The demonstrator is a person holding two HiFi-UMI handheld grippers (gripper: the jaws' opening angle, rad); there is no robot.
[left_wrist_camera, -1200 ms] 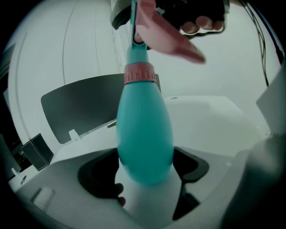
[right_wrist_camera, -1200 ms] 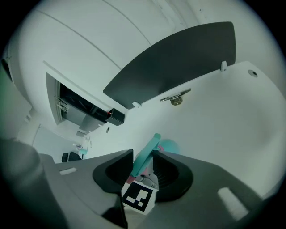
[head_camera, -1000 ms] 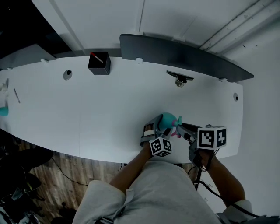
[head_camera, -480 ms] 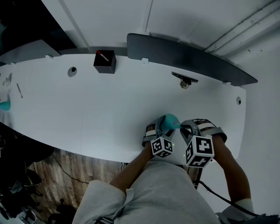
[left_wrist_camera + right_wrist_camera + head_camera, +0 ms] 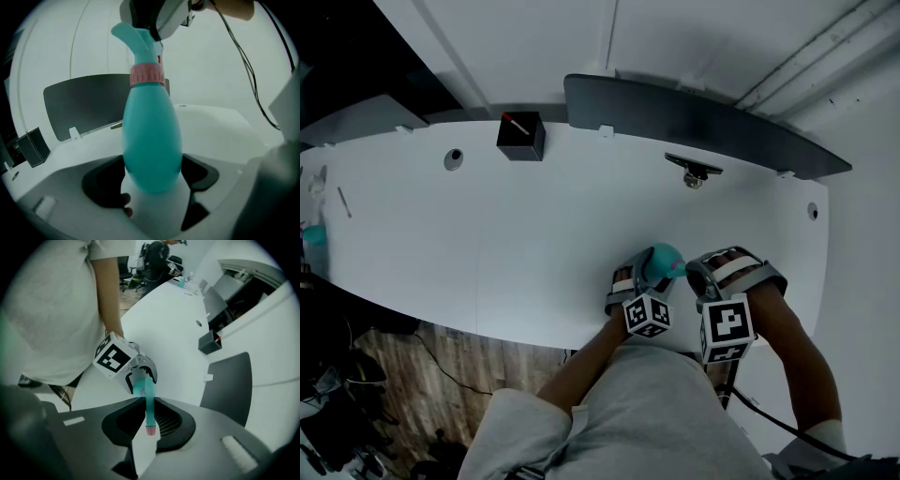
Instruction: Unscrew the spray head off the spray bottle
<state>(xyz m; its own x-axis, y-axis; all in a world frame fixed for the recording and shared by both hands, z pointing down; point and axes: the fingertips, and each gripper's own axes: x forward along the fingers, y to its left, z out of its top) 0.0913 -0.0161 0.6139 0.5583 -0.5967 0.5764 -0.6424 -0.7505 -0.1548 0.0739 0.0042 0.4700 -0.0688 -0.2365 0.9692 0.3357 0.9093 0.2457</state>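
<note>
A teal spray bottle point(image 5: 152, 140) stands upright near the white table's point(image 5: 534, 244) front edge. It has a pink collar point(image 5: 147, 75) and a teal spray head point(image 5: 133, 37). My left gripper point(image 5: 152, 173) is shut around the bottle's lower body. In the head view the left gripper point(image 5: 649, 272) sits just left of the bottle point(image 5: 661, 261). My right gripper point(image 5: 694, 272) points down over the top of the bottle. Its jaws have just been closing, and my right gripper point(image 5: 147, 413) now pinches the thin spray head point(image 5: 149, 401), whose pink tip point(image 5: 150, 430) shows between them.
A black box point(image 5: 521, 136) stands at the table's back edge beside a dark curved panel point(image 5: 694, 117). A metal fitting point(image 5: 689, 172) and two cable holes point(image 5: 453, 160) point(image 5: 813, 211) sit farther back. The table's front edge lies right under my hands.
The right gripper has swung in from the bottle's right and rolled hard, now covering the spray head that was visible before. The left gripper and bottle have stayed put.
</note>
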